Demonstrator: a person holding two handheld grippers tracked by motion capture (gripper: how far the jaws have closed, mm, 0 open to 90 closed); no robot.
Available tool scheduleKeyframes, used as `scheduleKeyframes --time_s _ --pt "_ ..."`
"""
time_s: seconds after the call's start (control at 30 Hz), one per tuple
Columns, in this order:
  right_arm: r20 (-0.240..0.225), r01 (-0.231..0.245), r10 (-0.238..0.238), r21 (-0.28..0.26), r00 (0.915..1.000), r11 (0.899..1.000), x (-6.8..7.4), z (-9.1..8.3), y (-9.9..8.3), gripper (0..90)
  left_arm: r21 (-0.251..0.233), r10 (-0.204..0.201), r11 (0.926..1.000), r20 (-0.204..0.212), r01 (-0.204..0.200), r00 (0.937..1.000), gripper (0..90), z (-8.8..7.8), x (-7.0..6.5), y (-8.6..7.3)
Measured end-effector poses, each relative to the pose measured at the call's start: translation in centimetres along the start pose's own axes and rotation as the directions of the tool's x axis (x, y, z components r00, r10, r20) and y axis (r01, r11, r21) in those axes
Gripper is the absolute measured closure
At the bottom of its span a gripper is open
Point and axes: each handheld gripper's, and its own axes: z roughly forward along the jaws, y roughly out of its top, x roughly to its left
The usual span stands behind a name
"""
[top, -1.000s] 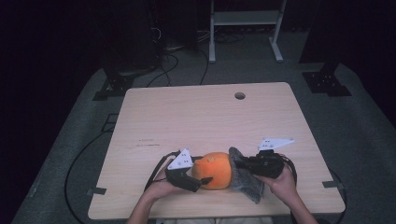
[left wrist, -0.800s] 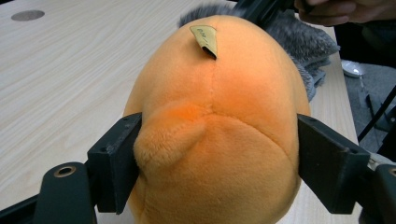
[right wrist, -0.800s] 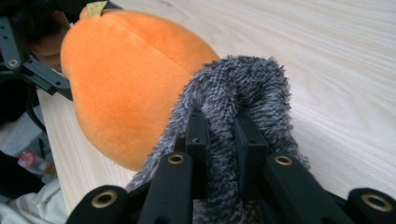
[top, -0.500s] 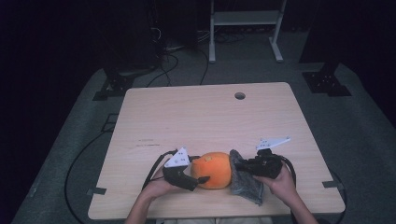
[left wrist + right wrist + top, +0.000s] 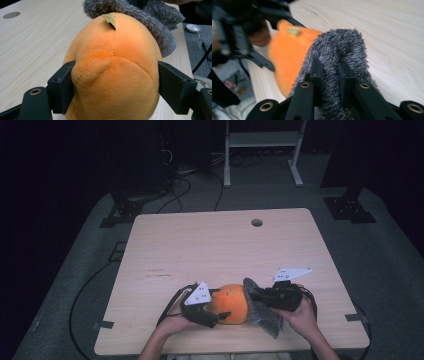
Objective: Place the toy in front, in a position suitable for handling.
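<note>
Left fingers (image 5: 113, 82) clamp orange plush (image 5: 112, 62); right fingers (image 5: 329, 72) pinch grey fuzzy cover (image 5: 342, 47): draw it evenly over plush

Plush toy (image 5: 231, 303) on the bench (image 5: 220, 245), near its near edge, middle. Fuzzy pouch (image 5: 264, 312) touching on the right. Left gripper (image 5: 214, 309) just left, right gripper (image 5: 255, 296) just right. Cable hole (image 5: 257, 222) far, right of centre.

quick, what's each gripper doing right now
left gripper: shut on the orange plush toy.
right gripper: shut on the grey fuzzy cloth.
</note>
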Motion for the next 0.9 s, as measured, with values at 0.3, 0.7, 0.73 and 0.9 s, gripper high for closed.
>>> scheduleKeyframes --time_s 0.3,0.7,0.73,0.9 --pt "-0.08 0.064 -0.071 -0.095 0.9942 0.993 2.4 -1.0 1.6 76.4 -0.001 0.03 0.9996 -0.024 -0.03 0.9993 22.0 0.5 -0.7 0.5" --pt "-0.054 0.08 -0.086 -0.1 0.9948 0.992 2.6 -1.0 1.5 77.0 -0.01 0.03 0.9995 -0.033 -0.03 0.999 23.0 1.0 -1.1 0.8" --pt "-0.048 0.092 -0.097 -0.091 0.9941 0.992 2.8 -0.8 1.6 76.9 -0.01 0.032 0.9994 -0.033 -0.033 0.9989 22.9 1.0 -1.2 0.8" --pt "-0.057 0.064 -0.067 -0.048 0.9961 0.997 2.0 0.1 0.8 77.4 -0.095 -0.055 0.9937 0.044 0.059 0.9975 17.5 0.5 -0.1 0.4"
